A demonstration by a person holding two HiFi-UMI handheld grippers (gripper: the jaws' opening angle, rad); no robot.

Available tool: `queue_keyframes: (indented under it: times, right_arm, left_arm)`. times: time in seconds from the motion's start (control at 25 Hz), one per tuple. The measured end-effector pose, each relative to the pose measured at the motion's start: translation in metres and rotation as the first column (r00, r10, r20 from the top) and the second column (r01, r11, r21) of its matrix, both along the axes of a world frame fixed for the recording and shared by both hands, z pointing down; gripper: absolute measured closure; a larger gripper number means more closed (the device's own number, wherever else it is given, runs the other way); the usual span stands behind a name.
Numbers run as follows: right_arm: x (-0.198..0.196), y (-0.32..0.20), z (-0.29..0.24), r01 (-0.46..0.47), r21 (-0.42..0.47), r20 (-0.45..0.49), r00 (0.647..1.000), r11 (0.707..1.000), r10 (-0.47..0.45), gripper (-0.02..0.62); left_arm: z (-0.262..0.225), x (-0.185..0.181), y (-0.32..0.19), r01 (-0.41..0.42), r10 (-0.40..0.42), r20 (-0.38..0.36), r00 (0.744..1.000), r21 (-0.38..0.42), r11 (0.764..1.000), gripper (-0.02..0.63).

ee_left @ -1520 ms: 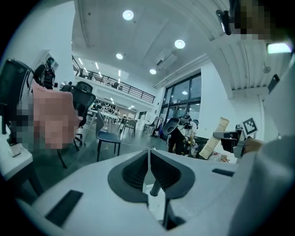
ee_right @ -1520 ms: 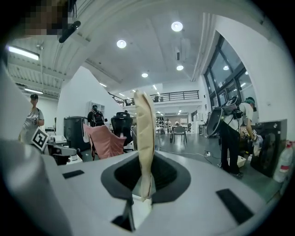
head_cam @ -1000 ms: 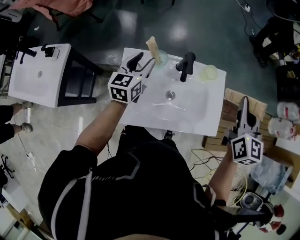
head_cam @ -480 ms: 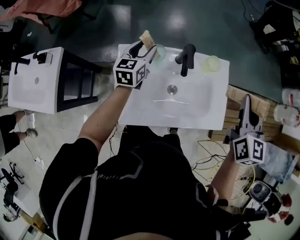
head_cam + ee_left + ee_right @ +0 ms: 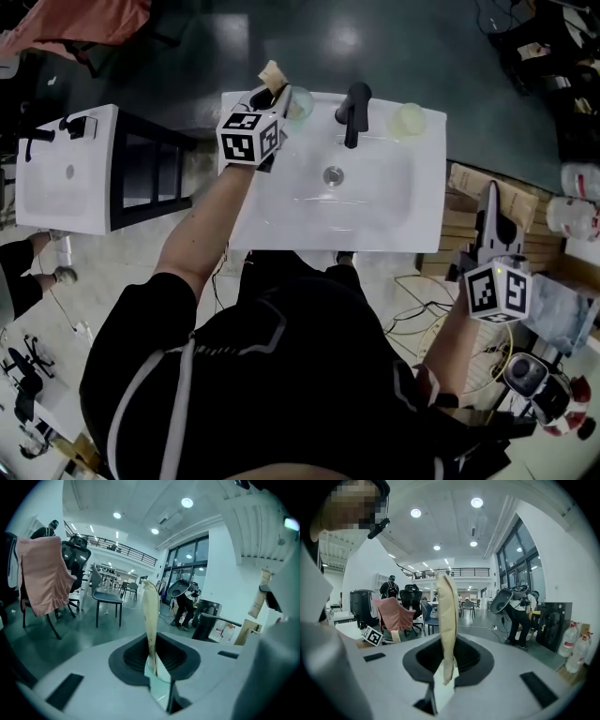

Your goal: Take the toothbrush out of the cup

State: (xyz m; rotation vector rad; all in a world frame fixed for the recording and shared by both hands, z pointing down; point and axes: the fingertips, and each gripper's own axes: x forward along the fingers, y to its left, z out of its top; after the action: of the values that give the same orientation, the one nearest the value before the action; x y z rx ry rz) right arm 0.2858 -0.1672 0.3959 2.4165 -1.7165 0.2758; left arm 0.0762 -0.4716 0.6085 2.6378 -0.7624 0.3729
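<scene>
Left gripper [image 5: 273,86] at the cup [image 5: 300,101], back-left corner of sink [image 5: 375,211].
Head view: cup just beside its tips; we cannot make out the toothbrush; right gripper [image 5: 490,197] well off right. Left gripper view: jaws have just been closing, now nearly together; pale green sliver [image 5: 158,686] low between them, unidentified. Right gripper view: pads [image 5: 446,620] pressed together, nothing held.

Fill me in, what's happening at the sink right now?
A person stands at a white sink with a gripper in each hand. The left gripper reaches to the pale green cup at the sink's back left corner; its jaws have just been closing and now stand together, but I cannot make out a toothbrush between them. The right gripper is shut and empty, off to the right of the sink.
</scene>
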Motion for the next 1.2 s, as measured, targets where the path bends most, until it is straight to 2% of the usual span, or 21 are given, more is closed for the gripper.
queue_keyframes:
  times: [0.2, 0.44, 0.68, 0.96, 1.2]
  right_arm:
    - [0.009, -0.001, -0.01, 0.032, 0.029, 0.01, 0.999, 0.999, -0.033, 0.548]
    - [0.023, -0.007, -0.017, 0.088, 0.06, 0.022, 0.996, 0.994, -0.09, 0.548]
    - [0.029, -0.012, -0.014, 0.148, 0.078, 0.053, 0.987, 0.986, -0.152, 0.548]
    - [0.032, -0.019, -0.025, 0.209, 0.113, 0.063, 0.974, 0.971, -0.217, 0.548]
    - [0.044, -0.026, -0.036, 0.236, 0.137, 0.068, 0.967, 0.962, -0.247, 0.548]
  left_arm:
    - [-0.018, -0.004, 0.002, 0.043, -0.043, 0.012, 0.999, 0.027, 0.999, 0.565]
    - [-0.06, -0.008, 0.01, 0.079, -0.078, -0.013, 0.997, 0.086, 0.993, 0.565]
    - [-0.083, -0.012, 0.026, 0.106, -0.104, -0.024, 0.994, 0.11, 0.988, 0.566]
    - [-0.132, -0.02, 0.053, 0.128, -0.118, -0.064, 0.991, 0.171, 0.977, 0.572]
    - [-0.185, -0.035, 0.081, 0.194, -0.168, -0.139, 0.976, 0.206, 0.959, 0.578]
